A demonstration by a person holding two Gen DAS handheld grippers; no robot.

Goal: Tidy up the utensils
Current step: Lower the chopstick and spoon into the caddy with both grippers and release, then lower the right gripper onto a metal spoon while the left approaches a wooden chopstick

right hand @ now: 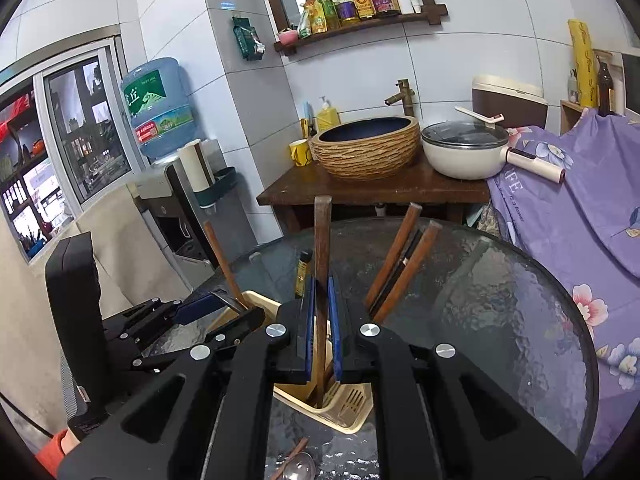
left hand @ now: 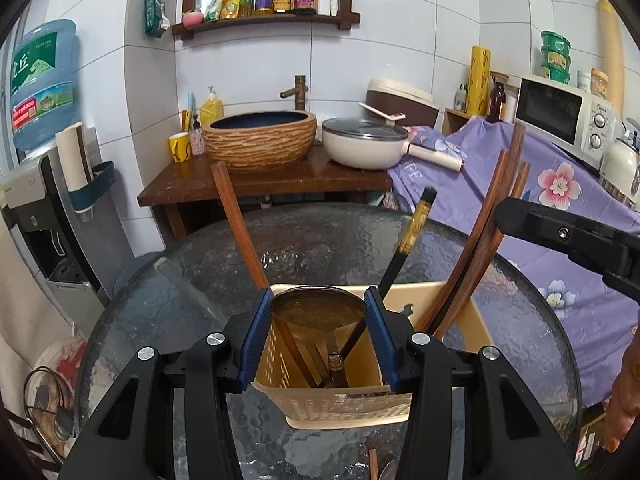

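Note:
A beige slotted utensil holder (left hand: 344,404) stands on the round glass table (left hand: 160,312). My left gripper (left hand: 318,340) is shut on a metal ladle (left hand: 318,310) whose bowl sits between the blue pads over the holder's left compartment. Wooden chopsticks (left hand: 236,220) and a black chopstick (left hand: 412,236) stand in the holder. My right gripper (right hand: 322,332) is shut on a wooden chopstick (right hand: 322,240) that stands upright in the holder (right hand: 340,412). More wooden chopsticks (right hand: 400,260) lean in the holder's right side. The left gripper also shows in the right wrist view (right hand: 224,308).
A spoon and chopstick (right hand: 296,464) lie on the glass at the near edge. Behind the table stand a wooden counter (left hand: 320,178) with a basin (left hand: 260,140) and a white pot (left hand: 364,144). A purple floral cloth (left hand: 560,200) covers the right side. A water dispenser (left hand: 44,200) stands left.

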